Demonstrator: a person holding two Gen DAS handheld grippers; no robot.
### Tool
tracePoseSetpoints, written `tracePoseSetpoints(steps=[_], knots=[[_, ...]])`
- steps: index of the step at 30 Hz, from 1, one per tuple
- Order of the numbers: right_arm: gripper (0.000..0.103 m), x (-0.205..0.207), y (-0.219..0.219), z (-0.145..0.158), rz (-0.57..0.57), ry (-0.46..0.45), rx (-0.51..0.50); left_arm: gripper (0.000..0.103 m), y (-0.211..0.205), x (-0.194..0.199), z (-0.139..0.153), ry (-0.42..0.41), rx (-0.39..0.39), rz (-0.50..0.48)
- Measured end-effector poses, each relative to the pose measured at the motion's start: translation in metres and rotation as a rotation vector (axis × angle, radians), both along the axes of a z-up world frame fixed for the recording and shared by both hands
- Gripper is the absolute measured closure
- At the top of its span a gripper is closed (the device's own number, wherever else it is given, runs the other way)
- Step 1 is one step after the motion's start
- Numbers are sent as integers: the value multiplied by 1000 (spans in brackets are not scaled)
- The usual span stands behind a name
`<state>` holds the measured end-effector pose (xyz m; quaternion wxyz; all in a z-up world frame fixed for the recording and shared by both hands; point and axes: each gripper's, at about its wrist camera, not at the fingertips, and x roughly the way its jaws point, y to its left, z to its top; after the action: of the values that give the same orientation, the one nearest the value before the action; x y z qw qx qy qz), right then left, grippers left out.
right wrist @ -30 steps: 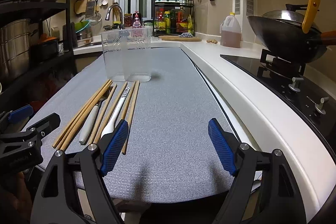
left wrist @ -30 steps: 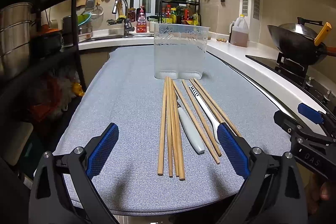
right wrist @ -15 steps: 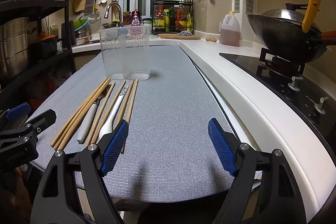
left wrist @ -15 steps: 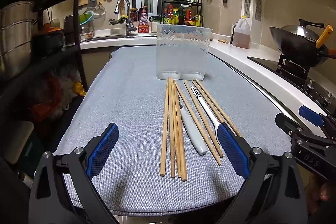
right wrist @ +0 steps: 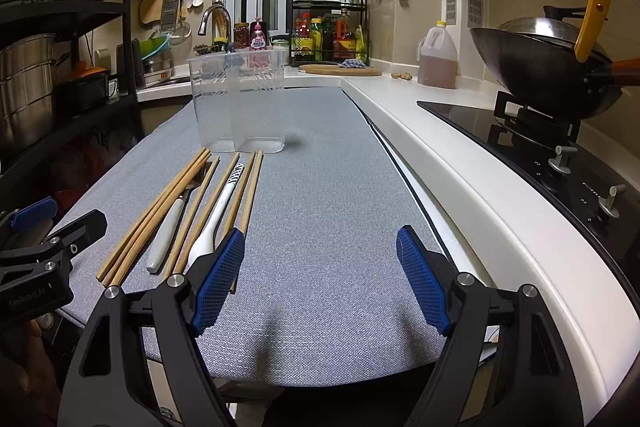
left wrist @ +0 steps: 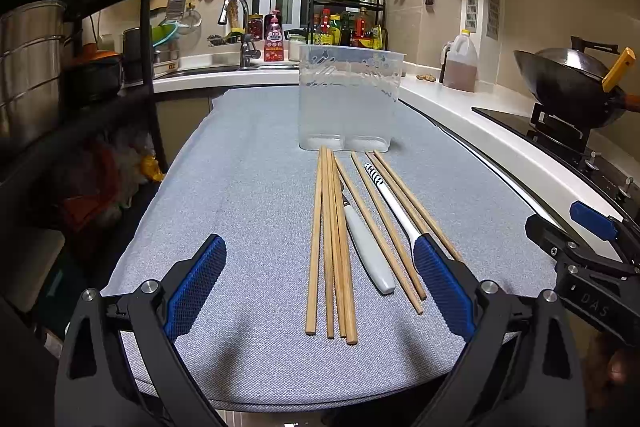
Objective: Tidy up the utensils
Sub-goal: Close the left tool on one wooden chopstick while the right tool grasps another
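Here the utensils lie in a row on the grey mat (left wrist: 248, 195), all pointing lengthwise toward the holder (left wrist: 347, 99), a clear plastic tub with two compartments that stands upright at the mat's far end and holds nothing that can be seen. The far tips of the chopsticks (left wrist: 330, 247) reach almost to its base; whether they touch it is hard to tell. In the left wrist view four wooden chopsticks lie tight together on the left of the row, then a white-handled fork (left wrist: 368, 255) whose metal head is partly hidden under a single slanted chopstick, then more loose chopsticks with a spoon (left wrist: 390, 201), white with a striped end, lying among them. The left gripper (left wrist: 320, 287) hovers above the near ends of the row with its jaws spread wide, the blue pads well apart and nothing between them; its right pad hides the near end of the spoon from view. The right gripper (right wrist: 320, 279) sits just to the right of the row, over bare mat, its jaws open but having just narrowed a little, with nothing between them; its left pad overlaps the outermost chopsticks in its own view, though contact cannot be judged. To the right runs a white counter (right wrist: 460, 163) with a black hob (right wrist: 560, 155) carrying a wok (right wrist: 540, 67).
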<state>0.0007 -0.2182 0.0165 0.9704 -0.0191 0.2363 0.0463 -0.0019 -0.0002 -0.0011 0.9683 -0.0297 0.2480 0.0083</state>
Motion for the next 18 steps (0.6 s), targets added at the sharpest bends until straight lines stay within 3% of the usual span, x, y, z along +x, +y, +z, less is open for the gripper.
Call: tracePoseSetpoints(steps=[1, 3, 6, 10, 12, 18], knots=[[36, 1, -1, -1, 6, 7, 5, 13, 1, 0, -1, 3, 1, 2], [60, 4, -1, -2, 24, 25, 15, 25, 4, 1, -3, 17, 2, 14], [73, 8, -2, -4, 54, 54, 31, 43, 12, 6, -9, 66, -26, 31], [73, 17, 5, -8, 98, 98, 41, 67, 22, 15, -18, 120, -83, 44], [73, 24, 9, -11, 121, 124, 62, 74, 27, 18, -24, 144, -111, 42], [73, 39, 29, -28, 160, 192, 38, 84, 23, 21, -36, 197, -127, 8]])
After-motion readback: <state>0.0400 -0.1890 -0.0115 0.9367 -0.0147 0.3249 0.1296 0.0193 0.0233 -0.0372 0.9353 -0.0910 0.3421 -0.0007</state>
